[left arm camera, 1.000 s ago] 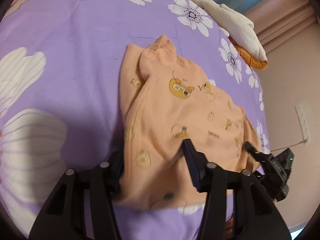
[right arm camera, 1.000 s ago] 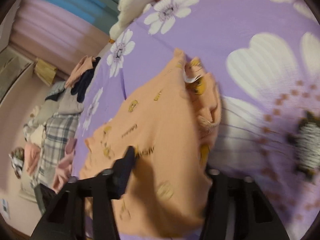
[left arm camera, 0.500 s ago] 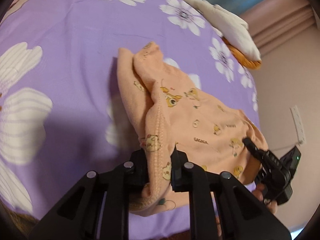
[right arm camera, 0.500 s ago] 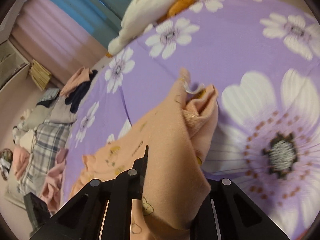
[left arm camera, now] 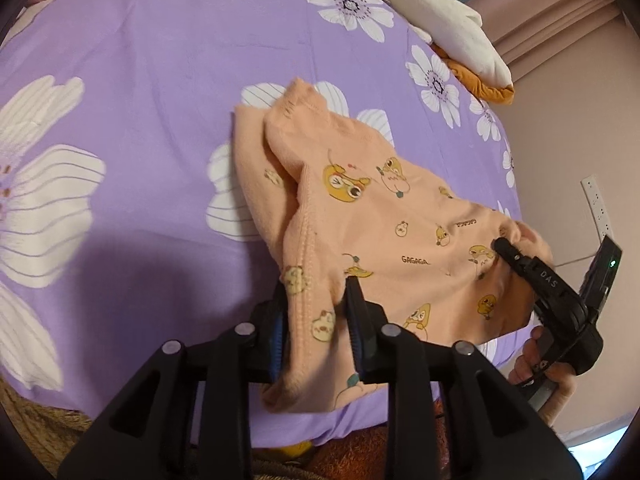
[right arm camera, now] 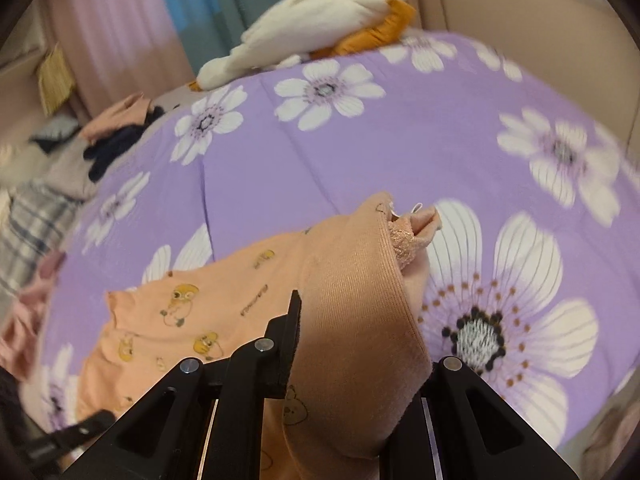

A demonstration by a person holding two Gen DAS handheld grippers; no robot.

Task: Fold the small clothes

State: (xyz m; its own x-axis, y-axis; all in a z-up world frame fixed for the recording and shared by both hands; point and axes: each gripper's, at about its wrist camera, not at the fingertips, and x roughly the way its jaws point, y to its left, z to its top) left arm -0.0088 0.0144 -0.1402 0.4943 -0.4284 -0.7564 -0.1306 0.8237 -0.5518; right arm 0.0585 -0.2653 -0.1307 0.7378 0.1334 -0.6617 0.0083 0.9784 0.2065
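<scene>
Orange garment [left arm camera: 384, 220] lies on the purple bed [left arm camera: 160, 80], near edge lifted. Left gripper [left arm camera: 316, 320] — jaws opening, hem between them at 6 o'clock. Right gripper [right arm camera: 360, 360] at 3 o'clock — jaws pinching garment's corner.

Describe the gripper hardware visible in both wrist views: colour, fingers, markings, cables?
Both grippers are matte black plastic with triangular cut-out linkages and silver pivot pins. The left gripper has blue pads on its fingers. The right gripper, seen from the left wrist, carries white "DAS" lettering, a green indicator light and a thin cable. No sleeves visible.
</scene>
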